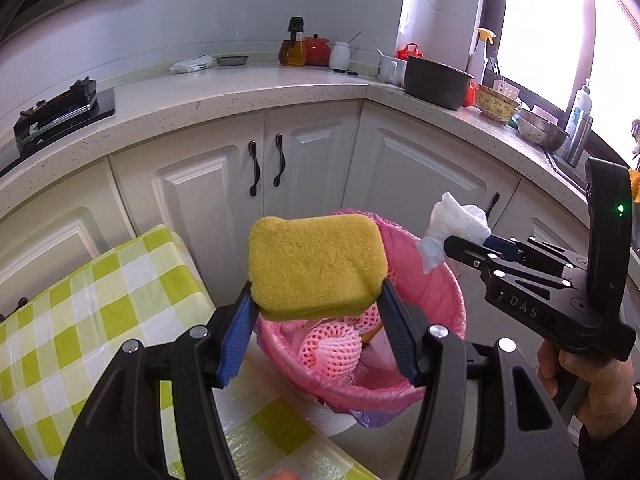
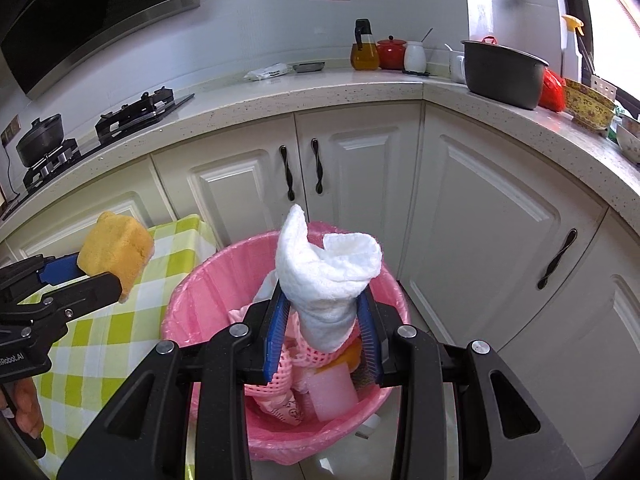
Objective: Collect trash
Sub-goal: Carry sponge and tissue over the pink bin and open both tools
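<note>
Left gripper (image 1: 316, 300) grasping yellow sponge (image 1: 316, 266) | right gripper (image 2: 324, 312) clenched on white tissue (image 2: 326, 276) | both above pink-lined bin (image 2: 188, 300) holding foam netting (image 2: 288, 368) | checked tablecloth (image 1: 80, 320) beside it | white kitchen cabinets (image 2: 360, 168) behind

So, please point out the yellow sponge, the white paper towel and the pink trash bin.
yellow sponge (image 1: 316, 264), left wrist view, middle of its top face.
white paper towel (image 2: 328, 276), right wrist view, its twisted middle.
pink trash bin (image 2: 192, 300), right wrist view, left rim.

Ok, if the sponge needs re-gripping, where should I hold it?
Keep to the yellow sponge's two short ends, as the left gripper does now, coming from below its near edge. It is a flat slab, so the fingers press squarely there.
</note>
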`<action>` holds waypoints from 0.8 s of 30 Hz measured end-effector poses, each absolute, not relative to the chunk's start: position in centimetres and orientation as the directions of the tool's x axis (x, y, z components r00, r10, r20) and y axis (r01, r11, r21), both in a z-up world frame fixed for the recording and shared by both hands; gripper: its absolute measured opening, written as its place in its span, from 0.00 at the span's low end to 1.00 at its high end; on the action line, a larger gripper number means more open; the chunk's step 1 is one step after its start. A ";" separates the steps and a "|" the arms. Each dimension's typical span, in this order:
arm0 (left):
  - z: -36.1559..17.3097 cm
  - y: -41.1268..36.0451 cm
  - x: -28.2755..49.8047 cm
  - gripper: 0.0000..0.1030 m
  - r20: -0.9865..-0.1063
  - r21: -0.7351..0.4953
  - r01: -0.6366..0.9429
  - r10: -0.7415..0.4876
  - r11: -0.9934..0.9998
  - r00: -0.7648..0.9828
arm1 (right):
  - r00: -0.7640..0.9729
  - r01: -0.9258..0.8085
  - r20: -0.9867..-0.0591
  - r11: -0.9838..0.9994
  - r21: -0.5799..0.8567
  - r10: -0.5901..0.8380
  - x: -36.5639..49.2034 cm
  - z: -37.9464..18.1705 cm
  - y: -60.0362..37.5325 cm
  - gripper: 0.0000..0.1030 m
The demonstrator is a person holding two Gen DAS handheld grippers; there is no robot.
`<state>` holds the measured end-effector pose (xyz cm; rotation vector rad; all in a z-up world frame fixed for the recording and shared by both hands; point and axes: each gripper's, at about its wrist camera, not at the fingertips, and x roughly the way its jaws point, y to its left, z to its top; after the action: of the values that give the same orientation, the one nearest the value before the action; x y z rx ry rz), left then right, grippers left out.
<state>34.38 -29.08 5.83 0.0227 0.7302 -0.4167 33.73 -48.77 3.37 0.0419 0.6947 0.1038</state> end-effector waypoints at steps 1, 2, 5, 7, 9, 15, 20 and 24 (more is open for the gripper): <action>5.8 -29.3 34.6 0.57 -0.653 -0.123 0.380 -0.363 0.917 0.665 | 0.762 -0.079 -0.638 0.994 0.070 0.106 33.9 3.3 -48.9 0.32; 5.8 -29.7 34.8 0.57 -0.654 -0.120 0.385 -0.365 0.915 0.663 | 0.762 -0.078 -0.640 0.995 0.069 0.104 34.1 3.3 -49.0 0.32; 5.6 -30.4 35.6 0.57 -0.659 -0.130 0.395 -0.377 0.910 0.651 | 0.758 -0.072 -0.644 0.995 0.069 0.099 34.6 3.1 -49.4 0.32; 5.1 -30.8 36.2 0.57 -0.670 -0.125 0.393 -0.369 0.911 0.644 | 0.751 -0.068 -0.653 0.995 0.069 0.096 35.1 2.8 -49.6 0.32; 4.6 -31.0 36.7 0.57 -0.682 -0.127 0.392 -0.367 0.911 0.632 | 0.741 -0.066 -0.664 0.995 0.070 0.095 35.5 2.5 -49.8 0.32; 3.1 -31.1 37.8 0.58 -0.706 -0.140 0.378 -0.360 0.915 0.610 | 0.722 -0.057 -0.685 0.995 0.082 0.098 36.3 1.5 -50.3 0.32; 2.5 -31.2 38.2 0.58 -0.714 -0.139 0.374 -0.354 0.917 0.605 | 0.714 -0.055 -0.692 0.995 0.088 0.101 36.4 1.0 -50.2 0.33; 2.3 -31.1 38.6 0.58 -0.718 -0.147 0.367 -0.355 0.918 0.599 | 0.713 -0.062 -0.693 0.994 0.089 0.106 36.5 1.1 -50.1 0.33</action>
<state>38.60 -31.10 2.31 0.0161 0.8284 -0.4183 36.47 -50.08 1.08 0.0602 0.7713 0.0934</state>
